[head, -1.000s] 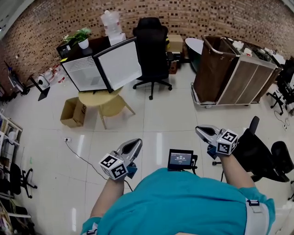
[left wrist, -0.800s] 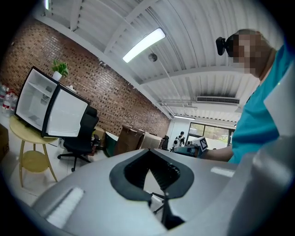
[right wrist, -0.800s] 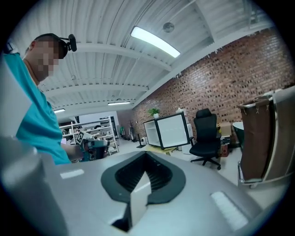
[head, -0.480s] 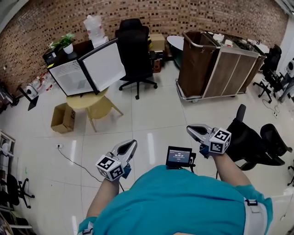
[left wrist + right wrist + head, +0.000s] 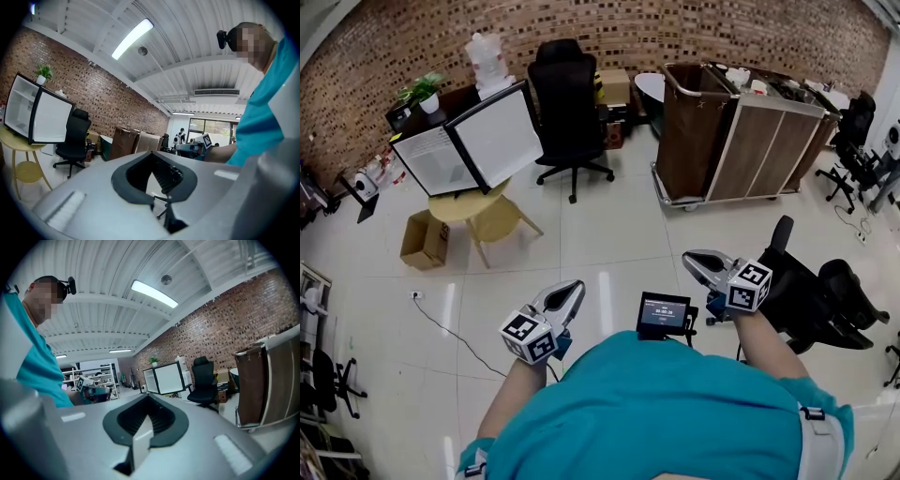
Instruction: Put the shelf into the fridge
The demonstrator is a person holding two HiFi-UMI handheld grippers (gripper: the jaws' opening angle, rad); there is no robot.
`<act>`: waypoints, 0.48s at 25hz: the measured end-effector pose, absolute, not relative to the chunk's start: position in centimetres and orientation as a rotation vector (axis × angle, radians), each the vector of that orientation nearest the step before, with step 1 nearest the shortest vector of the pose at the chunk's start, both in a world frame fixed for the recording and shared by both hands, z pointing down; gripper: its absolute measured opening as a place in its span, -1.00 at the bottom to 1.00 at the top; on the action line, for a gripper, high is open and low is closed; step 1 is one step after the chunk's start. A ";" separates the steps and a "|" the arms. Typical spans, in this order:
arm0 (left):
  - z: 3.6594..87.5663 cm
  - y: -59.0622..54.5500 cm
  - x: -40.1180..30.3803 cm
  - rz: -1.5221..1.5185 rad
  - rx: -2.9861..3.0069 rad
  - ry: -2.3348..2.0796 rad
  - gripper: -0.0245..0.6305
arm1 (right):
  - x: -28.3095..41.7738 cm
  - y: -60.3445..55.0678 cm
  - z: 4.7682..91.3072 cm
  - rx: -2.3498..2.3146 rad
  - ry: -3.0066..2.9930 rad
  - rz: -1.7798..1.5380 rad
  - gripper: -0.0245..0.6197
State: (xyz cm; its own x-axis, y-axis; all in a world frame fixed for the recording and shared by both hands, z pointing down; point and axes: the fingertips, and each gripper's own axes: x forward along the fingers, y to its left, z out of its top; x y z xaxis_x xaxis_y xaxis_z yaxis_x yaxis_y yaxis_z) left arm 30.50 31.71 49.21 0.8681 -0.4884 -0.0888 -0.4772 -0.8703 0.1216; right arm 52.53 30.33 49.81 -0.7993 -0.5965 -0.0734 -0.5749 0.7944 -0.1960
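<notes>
Fridge (image 5: 434,161) upright on far-left table (image 5: 455,204), door swung open; interior indistinct. Left hand-held gripper (image 5: 571,290) and right hand-held gripper (image 5: 693,259): clenched, empty.

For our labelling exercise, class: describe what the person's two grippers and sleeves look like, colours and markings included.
The left gripper and right gripper both have smooth silver-grey shells, with dark ribbed pads lining the inside of the jaws. Each carries a white cube printed with black square markers. The person wears a teal short-sleeved top.

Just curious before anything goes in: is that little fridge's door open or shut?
Open: the door stands swung out from the fridge, white interior showing.
</notes>
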 end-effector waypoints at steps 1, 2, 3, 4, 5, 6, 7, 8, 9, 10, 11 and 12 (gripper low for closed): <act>49.1 31.7 30.8 -0.169 2.955 -0.761 -0.92 | 52.8 30.3 49.9 -0.933 2.852 -0.242 -0.92; 49.1 31.6 30.9 -0.161 2.958 -0.763 -0.92 | 53.0 30.2 49.9 -0.933 2.849 -0.240 -0.92; 49.1 31.5 30.9 -0.155 2.957 -0.768 -0.92 | 53.1 30.2 49.8 -0.935 2.843 -0.243 -0.92; 49.0 31.3 30.8 -0.154 2.954 -0.774 -0.92 | 53.2 30.2 49.8 -0.935 2.840 -0.245 -0.92; 49.0 31.2 30.8 -0.157 2.951 -0.780 -0.92 | 53.2 30.1 49.7 -0.934 2.841 -0.243 -0.92; 49.0 31.1 30.8 -0.161 2.949 -0.784 -0.92 | 53.2 30.0 49.7 -0.931 2.844 -0.241 -0.92; 48.9 30.9 30.8 -0.164 2.947 -0.788 -0.92 | 53.3 29.9 49.7 -0.927 2.848 -0.240 -0.92; 48.9 30.8 30.8 -0.165 2.947 -0.789 -0.92 | 53.3 29.8 49.8 -0.924 2.852 -0.237 -0.92; 48.9 30.6 30.9 -0.163 2.948 -0.790 -0.92 | 53.2 29.7 49.8 -0.922 2.857 -0.231 -0.92; 48.9 30.6 30.9 -0.160 2.948 -0.789 -0.92 | 53.2 29.6 49.8 -0.918 2.864 -0.222 -0.92; 49.0 30.5 30.9 -0.157 2.949 -0.788 -0.92 | 53.1 29.6 49.8 -0.916 2.869 -0.214 -0.92; 49.1 30.5 30.9 -0.155 2.950 -0.788 -0.92 | 53.1 29.5 49.8 -0.915 2.869 -0.214 -0.92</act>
